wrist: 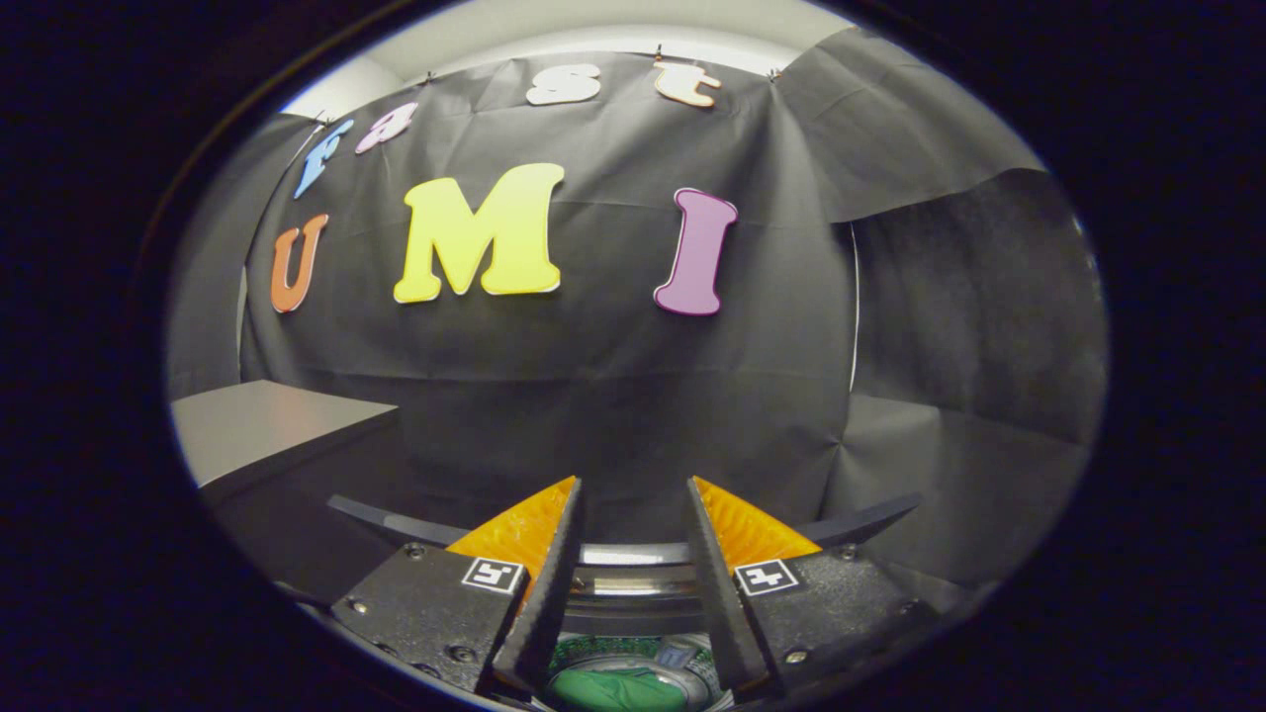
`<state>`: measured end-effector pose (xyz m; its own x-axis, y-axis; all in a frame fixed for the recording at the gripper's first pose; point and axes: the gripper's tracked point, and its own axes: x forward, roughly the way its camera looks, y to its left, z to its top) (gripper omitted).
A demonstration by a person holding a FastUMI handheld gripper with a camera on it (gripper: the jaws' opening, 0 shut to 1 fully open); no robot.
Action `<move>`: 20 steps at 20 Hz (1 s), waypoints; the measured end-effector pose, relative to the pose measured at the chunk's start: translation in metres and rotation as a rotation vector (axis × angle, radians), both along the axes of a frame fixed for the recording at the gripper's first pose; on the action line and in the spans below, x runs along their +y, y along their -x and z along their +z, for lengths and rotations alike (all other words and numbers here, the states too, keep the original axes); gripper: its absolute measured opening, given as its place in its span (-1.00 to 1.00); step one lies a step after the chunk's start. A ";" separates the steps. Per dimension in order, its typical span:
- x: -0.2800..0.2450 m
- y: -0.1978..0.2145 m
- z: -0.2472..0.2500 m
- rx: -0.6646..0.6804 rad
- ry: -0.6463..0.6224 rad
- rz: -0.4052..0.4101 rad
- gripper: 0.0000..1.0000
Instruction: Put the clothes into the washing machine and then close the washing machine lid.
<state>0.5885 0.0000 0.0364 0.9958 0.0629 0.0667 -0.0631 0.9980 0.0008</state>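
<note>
My gripper is open, and nothing lies between its fingers. It hangs above the top-loading washing machine. The machine's dark rim curves behind the fingers, with the metal edge of the drum just below the fingertips. Down inside the drum, low between the fingers, lies a green piece of clothing. The machine's lid cannot be made out from here.
A grey table top stands to the left of the machine, a little higher than its rim. The black cloth wall of the booth closes off the space straight ahead and to the right.
</note>
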 end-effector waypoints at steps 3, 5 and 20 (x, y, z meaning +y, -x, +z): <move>-0.001 0.008 -0.008 0.008 0.005 0.004 0.29; -0.001 0.017 -0.015 0.021 0.011 0.007 0.30; 0.005 0.050 -0.076 0.207 0.037 0.055 0.49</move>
<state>0.5384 0.0053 -0.0400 0.9829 0.1164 -0.1424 -0.1200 0.9926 -0.0170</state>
